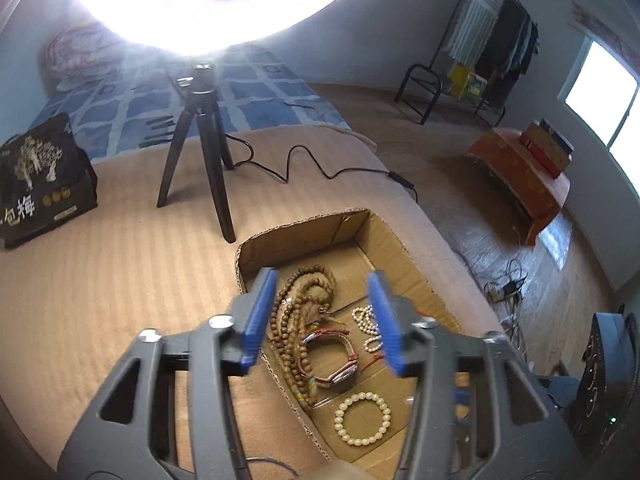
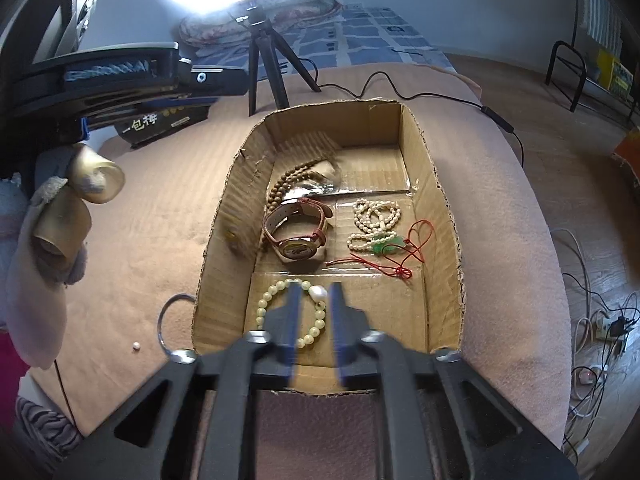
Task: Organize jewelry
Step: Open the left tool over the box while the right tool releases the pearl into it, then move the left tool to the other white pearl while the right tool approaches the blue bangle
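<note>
A shallow cardboard box point(image 2: 448, 216) sat on a tan blanket point(image 1: 120, 264) spread over the bed, near the blanket's right-hand edge, and held the jewelry; along the box's left wall lay a long strand of brown wooden beads point(image 1: 288, 312), heaped in loops, and just beside it a watch point(image 2: 298, 236) with a reddish-brown leather strap rested on its side; toward the right wall a string of small white pearls point(image 2: 374, 224) lay coiled, touching a green pendant point(image 2: 386, 246) on a red cord point(image 2: 416, 244); at the near end of the box a bracelet of pale round beads point(image 2: 280, 312) lay flat on the cardboard floor, with one larger white pearl point(image 2: 319, 293) just beside its far rim; the left tongs point(image 1: 324, 320) hung over the box with their blue pads spread apart, the wooden beads and the watch showing in the gap below them and nothing pinched; the right tongs point(image 2: 314, 320) hovered over the pale bracelet, parted with a narrow gap and gripping nothing, the large pearl showing just past their tips; outside the box, on the blanket near its near-left corner, lay a thin metal ring point(image 2: 176, 320) and a tiny loose pearl point(image 2: 136, 346); beyond the box's far end stood a small black tripod point(image 1: 200, 152) under a glaring ring light point(image 1: 208, 4), and a black printed bag point(image 1: 40, 180) rested toward the blanket's far-left edge.
</note>
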`<state>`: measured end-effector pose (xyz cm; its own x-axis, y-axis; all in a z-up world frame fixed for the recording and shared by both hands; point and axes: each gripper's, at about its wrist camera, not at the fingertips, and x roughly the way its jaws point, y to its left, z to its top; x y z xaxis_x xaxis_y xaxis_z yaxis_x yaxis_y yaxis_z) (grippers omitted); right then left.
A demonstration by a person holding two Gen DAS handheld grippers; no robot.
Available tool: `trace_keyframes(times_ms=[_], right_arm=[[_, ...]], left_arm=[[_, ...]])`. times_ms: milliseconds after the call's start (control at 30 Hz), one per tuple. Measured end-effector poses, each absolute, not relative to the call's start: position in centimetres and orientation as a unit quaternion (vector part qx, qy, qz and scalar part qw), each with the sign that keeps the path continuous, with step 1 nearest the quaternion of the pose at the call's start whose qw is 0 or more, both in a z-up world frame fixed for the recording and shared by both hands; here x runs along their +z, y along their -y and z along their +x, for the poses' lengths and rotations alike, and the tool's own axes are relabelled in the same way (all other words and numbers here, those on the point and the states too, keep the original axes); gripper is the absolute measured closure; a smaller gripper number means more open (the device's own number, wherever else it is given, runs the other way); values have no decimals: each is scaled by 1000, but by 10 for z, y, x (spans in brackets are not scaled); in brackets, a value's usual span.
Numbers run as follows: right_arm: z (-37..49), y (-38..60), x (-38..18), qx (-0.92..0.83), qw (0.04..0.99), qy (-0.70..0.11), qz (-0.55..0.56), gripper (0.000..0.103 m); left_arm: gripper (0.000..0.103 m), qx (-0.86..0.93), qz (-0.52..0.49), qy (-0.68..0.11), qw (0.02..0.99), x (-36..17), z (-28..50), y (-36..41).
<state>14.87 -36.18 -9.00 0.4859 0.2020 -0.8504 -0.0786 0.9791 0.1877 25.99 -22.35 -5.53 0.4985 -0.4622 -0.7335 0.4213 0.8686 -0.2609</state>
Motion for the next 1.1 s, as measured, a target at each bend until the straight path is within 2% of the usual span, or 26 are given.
trace_keyframes(times_ms=[33,167,567,867,1100], right_arm=[[148,363,-89,78,862,-496,64,55],[148,367,-84,61,868,-488,72,40],[134,357,-73,66,875,-472,88,39],[104,325,-57,100,887,-448,52,38],[79,309,-61,123,887,-441,60,35]], left_arm=[[52,-254,-25,-432,865,-55,259,221],[52,-249,-24,-432,866,-55,256,214],[52,-245,-15,-418,875,-42,225,179],[52,-246,-9,-409,879,-30,182,131],[52,-253,15,-417,873,-44,142,100]])
